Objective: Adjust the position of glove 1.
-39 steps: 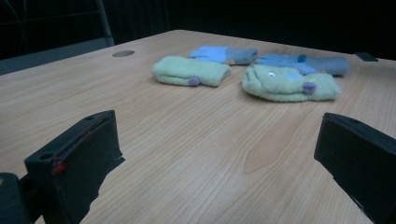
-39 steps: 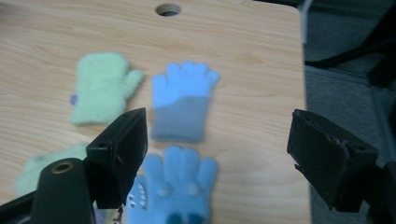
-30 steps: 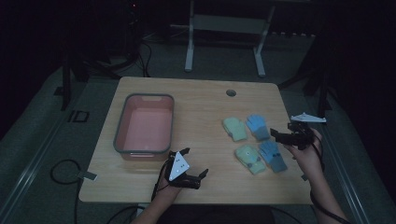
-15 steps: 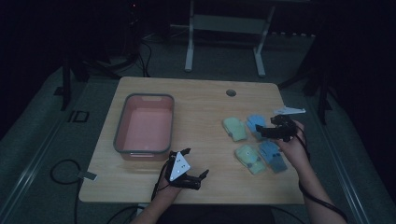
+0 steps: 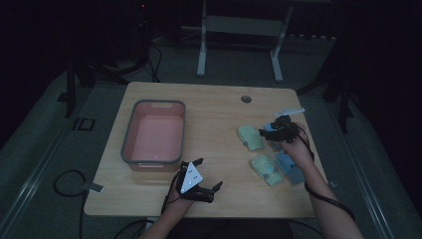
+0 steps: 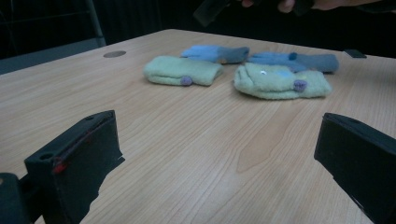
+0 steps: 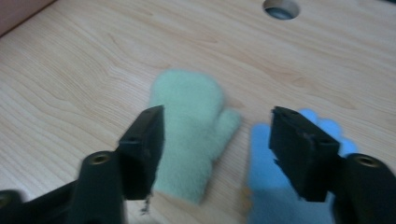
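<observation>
The right claw point(image 5: 272, 133) hangs low with jaws parted, just closing on nothing, while the left claw point(image 5: 203, 175) rests wide apart.

Dim, underexposed high view; right gripper view slightly motion-blurred.

In the high view, bare wood runs down the middle of the table point(image 5: 214, 124) between the pink tub point(image 5: 153, 133) at left centre and 4 mittens at right. A green mitten point(image 5: 250, 137) and a second green mitten point(image 5: 267, 169) lie apart, a strip of wood between them. The right gripper point(image 5: 271, 133), jaws apart and just closing with nothing pinched, hangs over the upper blue mitten point(image 7: 275, 186). The lower blue mitten point(image 5: 291, 167) crowds the right edge. The left gripper point(image 5: 206, 174), jaws wide, blocks the lower centre.
</observation>
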Demonstrator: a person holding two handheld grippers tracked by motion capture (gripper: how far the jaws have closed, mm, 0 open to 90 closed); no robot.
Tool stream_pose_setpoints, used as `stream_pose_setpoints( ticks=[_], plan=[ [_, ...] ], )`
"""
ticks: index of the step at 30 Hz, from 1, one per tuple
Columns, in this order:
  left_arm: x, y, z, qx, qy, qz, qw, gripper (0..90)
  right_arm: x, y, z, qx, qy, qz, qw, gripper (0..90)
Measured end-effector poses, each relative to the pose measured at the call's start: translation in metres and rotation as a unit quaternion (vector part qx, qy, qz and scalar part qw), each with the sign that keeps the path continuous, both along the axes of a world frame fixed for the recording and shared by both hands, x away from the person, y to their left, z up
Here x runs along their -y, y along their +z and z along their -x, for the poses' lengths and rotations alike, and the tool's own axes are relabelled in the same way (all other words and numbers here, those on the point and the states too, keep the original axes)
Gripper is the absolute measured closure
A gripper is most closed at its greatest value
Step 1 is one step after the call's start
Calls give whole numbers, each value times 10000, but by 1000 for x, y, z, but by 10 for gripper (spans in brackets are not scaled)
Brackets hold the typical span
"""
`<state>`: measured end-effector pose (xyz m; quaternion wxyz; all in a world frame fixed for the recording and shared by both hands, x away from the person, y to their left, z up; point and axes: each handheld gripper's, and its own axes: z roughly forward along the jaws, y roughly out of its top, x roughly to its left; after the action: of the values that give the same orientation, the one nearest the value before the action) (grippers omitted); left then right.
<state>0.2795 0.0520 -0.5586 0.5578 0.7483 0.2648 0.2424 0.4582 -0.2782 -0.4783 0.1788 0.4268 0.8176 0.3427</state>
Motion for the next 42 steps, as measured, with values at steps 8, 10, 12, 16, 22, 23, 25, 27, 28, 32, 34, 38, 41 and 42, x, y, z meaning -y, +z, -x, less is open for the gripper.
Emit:
stream_pose_setpoints(
  ticks=[8,10,12,16,22,23,25,27,28,32,34,38,41,42],
  plan=[
    [0,0,0,-20,-1,2,10000,0,-15,-17,-18,-228,394,42,9990,467],
    [0,0,0,-17,2,11,10000,1,-22,-25,-23,-338,597,124,9976,503],
    [0,0,0,-18,2,15,10000,0,-24,-28,-25,-373,614,156,9973,512],
    [0,0,0,-2,-11,3,10000,0,-31,-37,-34,-439,677,248,9964,546],
    [0,0,0,-15,-5,16,10000,0,-39,-51,-41,-541,788,608,9936,585],
    [0,0,0,-11,-5,13,10000,0,-40,-52,-42,-583,809,609,9932,598],
    [0,0,0,-10,-4,12,10000,0,-42,-52,-41,-562,821,672,9928,615],
    [0,0,0,0,-9,8,10000,0,-44,-53,-40,-517,868,735,9922,671],
    [0,0,0,-2,-4,7,10000,1,-44,-53,-39,-520,847,703,9926,711],
    [0,0,0,-11,1,15,10000,0,-45,-54,-38,-553,731,595,9940,795],
    [0,0,0,-14,2,15,10000,0,-45,-54,-39,-576,648,541,9948,824],
    [0,0,0,-25,15,30,10000,0,-45,-52,-38,-684,347,334,9965,855],
    [-1,0,0,-34,21,42,10000,1,-45,-46,-35,-616,170,318,9975,858],
    [-1,0,-1,-37,25,46,10000,1,-46,-43,-33,-613,75,251,9978,859]
  ],
)
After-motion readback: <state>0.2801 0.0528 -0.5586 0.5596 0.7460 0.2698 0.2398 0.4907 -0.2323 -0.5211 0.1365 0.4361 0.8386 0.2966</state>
